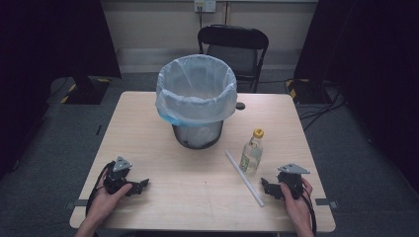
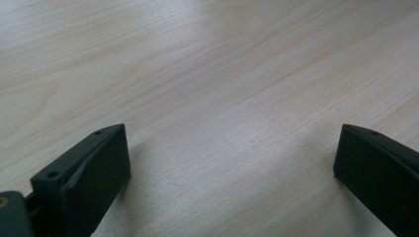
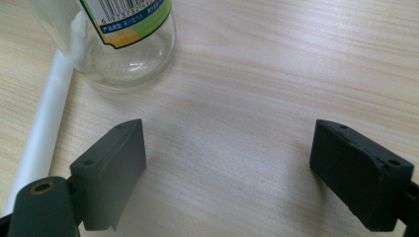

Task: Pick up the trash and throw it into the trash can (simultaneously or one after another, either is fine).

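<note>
A clear bottle (image 1: 251,152) with a yellow cap stands upright on the wooden table (image 1: 197,197), right of centre; its base (image 3: 118,54) fills the upper left of the right gripper view. A white tube (image 1: 244,177) lies slanted beside it and also runs down the left edge of the right gripper view as a white tube (image 3: 44,123). My right gripper (image 1: 267,187) rests near the table's front right, open, nothing between its jaws (image 3: 227,163). My left gripper (image 1: 141,186) rests at the front left, open over bare wood (image 2: 232,163).
A bin (image 1: 196,98) lined with a pale plastic bag stands at the table's middle back. Behind the table is a black folding chair (image 1: 233,47). Cables lie on the floor at the right. A person's hands hold both grippers at the front edge.
</note>
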The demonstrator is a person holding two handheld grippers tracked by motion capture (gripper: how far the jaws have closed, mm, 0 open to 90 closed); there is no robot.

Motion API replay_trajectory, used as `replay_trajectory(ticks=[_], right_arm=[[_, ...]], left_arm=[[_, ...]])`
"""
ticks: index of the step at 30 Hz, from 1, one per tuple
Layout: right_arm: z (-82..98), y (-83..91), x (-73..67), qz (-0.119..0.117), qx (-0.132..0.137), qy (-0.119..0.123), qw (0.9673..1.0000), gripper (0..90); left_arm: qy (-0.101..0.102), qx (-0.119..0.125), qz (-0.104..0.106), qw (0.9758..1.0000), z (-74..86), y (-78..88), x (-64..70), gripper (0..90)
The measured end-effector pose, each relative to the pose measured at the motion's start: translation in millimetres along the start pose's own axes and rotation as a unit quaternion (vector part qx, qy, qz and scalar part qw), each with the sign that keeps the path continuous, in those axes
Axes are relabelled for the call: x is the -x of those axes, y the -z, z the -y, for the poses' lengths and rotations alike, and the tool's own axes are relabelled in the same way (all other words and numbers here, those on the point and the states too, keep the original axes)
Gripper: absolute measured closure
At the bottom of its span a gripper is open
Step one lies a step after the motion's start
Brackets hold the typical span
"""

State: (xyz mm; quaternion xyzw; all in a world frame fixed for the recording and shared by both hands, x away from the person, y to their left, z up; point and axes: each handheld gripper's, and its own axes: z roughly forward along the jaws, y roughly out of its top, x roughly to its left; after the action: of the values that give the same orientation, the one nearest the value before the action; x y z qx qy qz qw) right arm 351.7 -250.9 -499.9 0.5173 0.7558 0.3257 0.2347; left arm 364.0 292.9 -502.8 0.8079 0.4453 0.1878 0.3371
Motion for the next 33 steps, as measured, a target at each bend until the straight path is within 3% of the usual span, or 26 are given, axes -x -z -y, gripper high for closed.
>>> replay_trajectory(ticks=[9,15,23,33], right_arm=[[-0.2,0.8,-0.1,-0.003,-0.001,0.001,1.0,14.7],[-2.9,4.8,0.0,-0.019,-0.008,0.006,0.9998,18.9],[-9.9,19.3,3.8,-0.049,0.015,-0.009,0.9987,21.3],[-33.9,17.8,-17.9,-0.093,0.039,0.025,0.9946,15.1]], left_arm=[[0.0,0.0,0.0,1.0,-0.1,-0.1,-0.1,0.4],[0.0,0.0,0.0,1.0,0.0,0.0,0.0,0.4],[0.0,0.0,0.0,1.0,0.0,0.0,0.0,0.4],[0.0,0.0,0.0,1.0,-0.1,-0.1,0.0,0.4]])
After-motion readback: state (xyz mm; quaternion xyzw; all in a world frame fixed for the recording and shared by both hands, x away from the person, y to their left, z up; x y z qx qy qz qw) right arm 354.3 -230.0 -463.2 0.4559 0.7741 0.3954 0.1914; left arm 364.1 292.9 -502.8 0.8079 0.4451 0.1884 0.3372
